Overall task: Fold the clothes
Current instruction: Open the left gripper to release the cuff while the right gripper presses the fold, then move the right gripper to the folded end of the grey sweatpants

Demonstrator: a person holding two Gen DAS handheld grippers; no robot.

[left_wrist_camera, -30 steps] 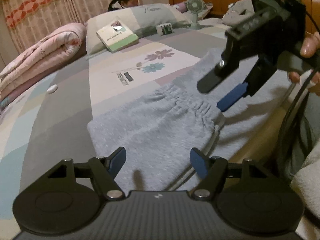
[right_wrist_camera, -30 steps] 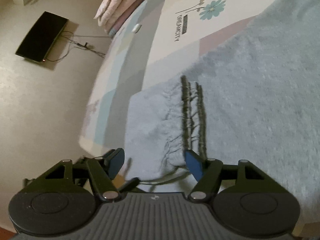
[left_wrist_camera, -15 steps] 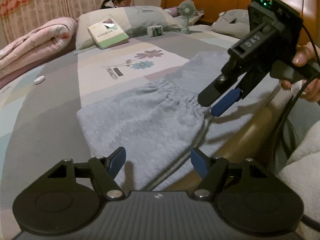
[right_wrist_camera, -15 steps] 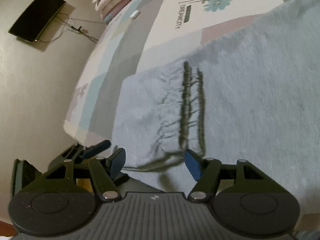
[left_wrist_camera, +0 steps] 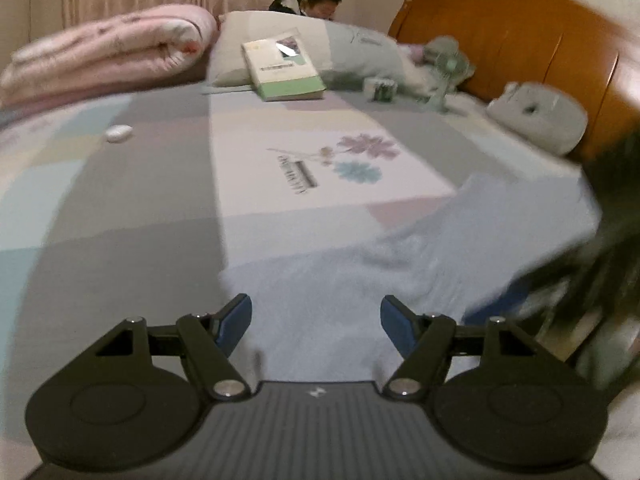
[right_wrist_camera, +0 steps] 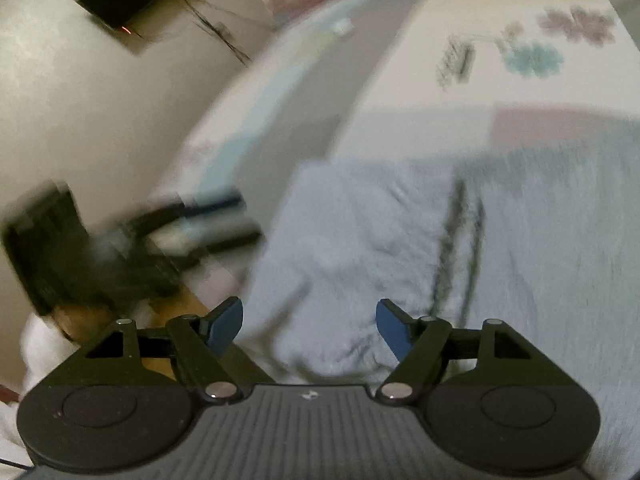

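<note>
Facing you, bed: the patchwork bed cover fills your left view, and a wooden headboard stands at the far right
Garment: the pale grey-blue fleece garment lies flat along the near edge of the bed, its gathered waistband running away from your right gripper
Far clutter: a rolled pink quilt, a pillow with a book leaning on it, and a small fan sit well clear of the garment
Left gripper: fingers released and spread, nothing between them; they hang just over the garment's near corner
Right gripper: jaws opening at this moment, with only fleece lying below the gap, nothing pinched
What changed: a second ago your right gripper stood high in the left view; now it is only a dark blur at that view's right edge, and both views have levelled out
Meaning for you: neither hand has cloth yet, so the fold is not begun; you look to be lining up on the near hem
</note>
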